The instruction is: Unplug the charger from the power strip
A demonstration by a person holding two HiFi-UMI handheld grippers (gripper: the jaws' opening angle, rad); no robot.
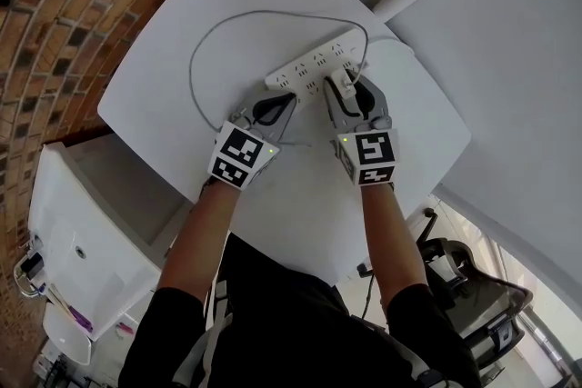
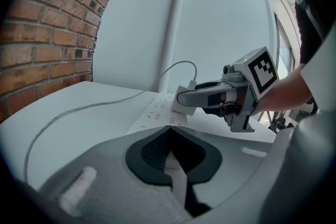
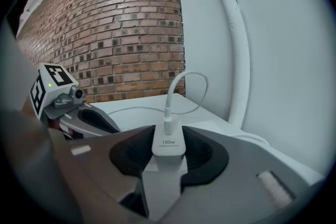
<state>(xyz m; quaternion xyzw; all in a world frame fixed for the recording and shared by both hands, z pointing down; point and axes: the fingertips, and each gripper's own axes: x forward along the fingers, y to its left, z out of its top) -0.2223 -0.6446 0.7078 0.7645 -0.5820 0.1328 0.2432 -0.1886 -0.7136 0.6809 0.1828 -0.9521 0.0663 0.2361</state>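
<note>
So, the small white block-shaped charger (image 3: 168, 150) is found standing upright on the long white plastic power strip (image 1: 305, 68). It's at a socket towards the strip's right-hand end in the head view, and it looks to be seated in there. It's caught between the jaws of the right gripper (image 1: 343, 95). In the right gripper view the dark pads are seen closed in against both sides of the block, spread just wide enough to take it. The print on its face is left showing above them. A thin white cable (image 3: 178, 84) is plugged into the charger's top and arched up and over to the far side.

The left gripper (image 2: 169, 134) is laid just beside the right one, at the strip's near-left end. Its jaws are brought together at the tips with nothing pinched between them. Only a sliver of white is glimpsed through the slot lower down. Whether the tips are actually pressed onto the strip can't be told for sure.

Everything's set on a white square table with rounded corners (image 1: 164, 104), where the same cable is trailed in a long loop round the far and left side of the strip. Both grippers are held by bare forearms reaching in from the bottom of the head view. A red-brown brick wall (image 3: 131, 23) is seen behind the table, with a white pipe (image 3: 233, 44) run up a pale wall beside it. A black office chair (image 1: 468, 282) is parked off to the person's right.
</note>
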